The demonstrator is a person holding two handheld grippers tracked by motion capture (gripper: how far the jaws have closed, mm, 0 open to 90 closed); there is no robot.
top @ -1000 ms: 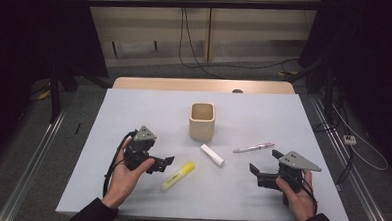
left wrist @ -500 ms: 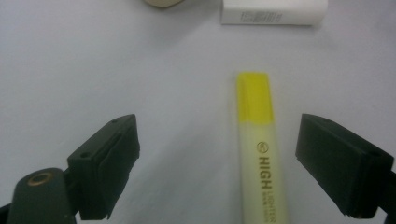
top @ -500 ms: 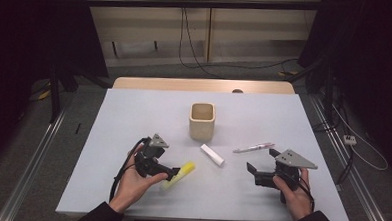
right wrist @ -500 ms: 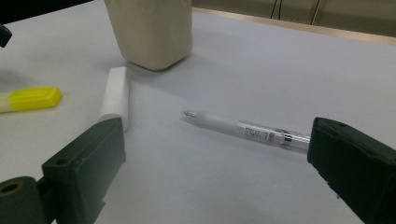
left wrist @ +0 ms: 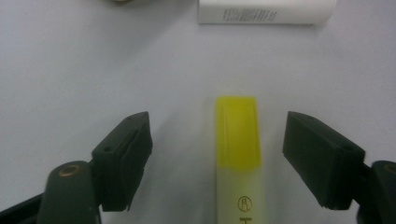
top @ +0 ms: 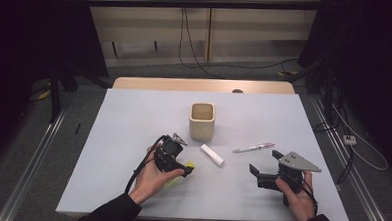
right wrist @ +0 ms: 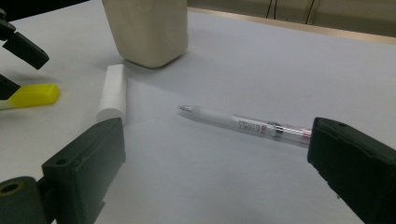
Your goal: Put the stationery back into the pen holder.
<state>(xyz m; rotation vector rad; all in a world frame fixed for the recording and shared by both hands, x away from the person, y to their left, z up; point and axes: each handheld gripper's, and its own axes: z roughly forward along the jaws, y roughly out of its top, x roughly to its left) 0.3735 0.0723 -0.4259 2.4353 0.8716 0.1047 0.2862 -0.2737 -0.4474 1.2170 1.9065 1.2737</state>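
Note:
A yellow highlighter [left wrist: 237, 154] lies flat on the white table, its cap end between the jaws of my left gripper [left wrist: 217, 140]. Those jaws have just been closing, and a gap remains on each side of the highlighter, so they stand open around it. In the high view, the left gripper [top: 185, 167] sits low over the highlighter [top: 190, 165] left of centre. My right gripper [top: 255, 174] rests open near the front right, nothing between its jaws. A clear pen [right wrist: 243, 123] lies just ahead of the right gripper [right wrist: 217, 140].
A beige square cup [top: 202, 122] stands at the table's middle. A short white tube [top: 212, 155] lies in front of it, between the highlighter and the pen [top: 253, 147]. The table's front edge [top: 204, 218] runs close under both hands.
My left hand has moved right and slightly down to the highlighter, which now lies between its jaws. The jaws stand narrower than before. The right hand has not moved.

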